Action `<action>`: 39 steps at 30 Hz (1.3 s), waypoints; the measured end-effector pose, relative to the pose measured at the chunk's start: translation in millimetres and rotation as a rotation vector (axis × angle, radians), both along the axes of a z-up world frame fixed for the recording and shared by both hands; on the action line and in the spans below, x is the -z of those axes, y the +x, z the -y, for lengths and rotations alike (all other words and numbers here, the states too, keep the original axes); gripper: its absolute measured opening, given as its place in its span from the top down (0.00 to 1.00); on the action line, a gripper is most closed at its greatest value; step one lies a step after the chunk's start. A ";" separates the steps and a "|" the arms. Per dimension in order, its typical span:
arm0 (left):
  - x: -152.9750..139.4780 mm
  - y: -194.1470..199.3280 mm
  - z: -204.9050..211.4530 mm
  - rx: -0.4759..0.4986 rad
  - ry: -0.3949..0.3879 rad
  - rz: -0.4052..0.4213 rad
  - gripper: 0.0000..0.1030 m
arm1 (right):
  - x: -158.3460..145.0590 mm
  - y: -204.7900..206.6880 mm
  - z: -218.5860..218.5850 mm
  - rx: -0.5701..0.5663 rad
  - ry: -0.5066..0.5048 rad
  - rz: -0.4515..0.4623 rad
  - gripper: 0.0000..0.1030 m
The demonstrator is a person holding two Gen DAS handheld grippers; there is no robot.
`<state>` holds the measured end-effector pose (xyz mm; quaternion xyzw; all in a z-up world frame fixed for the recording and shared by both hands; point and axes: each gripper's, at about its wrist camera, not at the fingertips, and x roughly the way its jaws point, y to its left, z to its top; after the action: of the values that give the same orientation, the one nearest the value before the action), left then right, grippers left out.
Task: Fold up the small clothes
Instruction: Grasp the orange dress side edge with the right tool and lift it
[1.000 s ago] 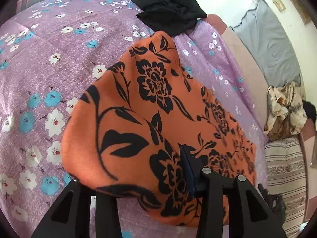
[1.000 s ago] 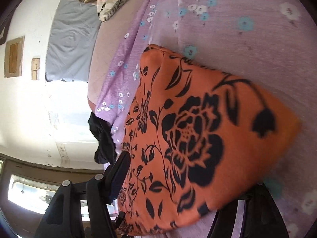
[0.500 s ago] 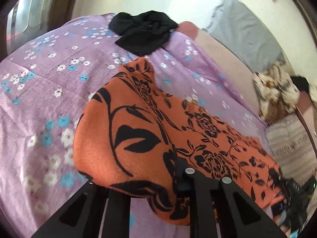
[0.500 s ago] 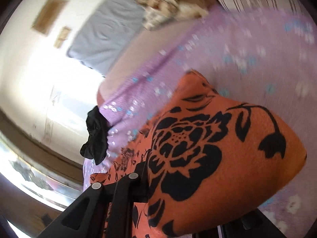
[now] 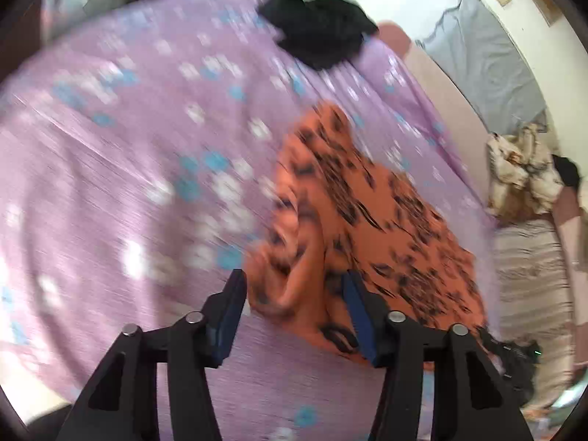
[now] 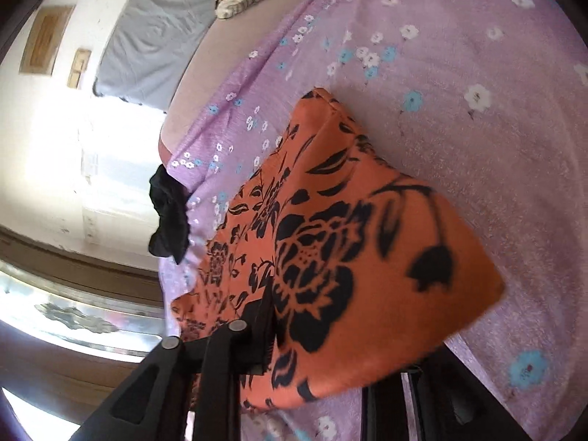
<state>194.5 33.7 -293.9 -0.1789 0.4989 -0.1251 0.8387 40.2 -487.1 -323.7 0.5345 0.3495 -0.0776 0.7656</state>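
An orange cloth with black flowers (image 5: 367, 213) lies on the purple flowered bedsheet (image 5: 128, 139). In the blurred left wrist view its near end is bunched between the fingers of my left gripper (image 5: 294, 294). Those jaws are opening, and the blue pads (image 5: 226, 312) stand clear of the fabric. In the right wrist view a folded corner of the orange cloth (image 6: 367, 250) hangs raised over my right gripper (image 6: 338, 334). The right jaws are opening with the cloth still between them. Only the left finger shows, and fabric hides the other.
A black garment (image 5: 319, 33) lies at the bed's far edge. A grey pillow (image 5: 481, 58) leans on the wall, with a crumpled beige patterned cloth (image 5: 522, 172) and a striped pillow (image 5: 529, 275) on the right. A window (image 6: 73, 316) is in the right wrist view.
My left gripper went from shut on the cloth's edge to open and pulled back, and the cloth dropped in a bunch. My right gripper closed on the cloth's corner and lifted it.
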 end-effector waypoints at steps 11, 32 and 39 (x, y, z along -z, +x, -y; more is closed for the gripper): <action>-2.8 0.1 54.9 0.159 0.131 0.100 0.29 | 38.8 -41.2 20.7 0.262 0.250 0.084 0.46; -21.1 -113.4 224.3 0.655 0.287 0.617 0.11 | 0.5 -28.4 34.0 0.121 0.118 0.134 0.76; 10.9 -153.9 309.9 0.798 0.438 0.697 0.11 | -6.3 -15.0 47.1 -0.014 0.157 0.056 0.76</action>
<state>40.5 -276.2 -304.9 0.2530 0.2361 -0.3772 0.8590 25.2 -534.2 -317.4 0.5923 0.3365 -0.0298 0.7315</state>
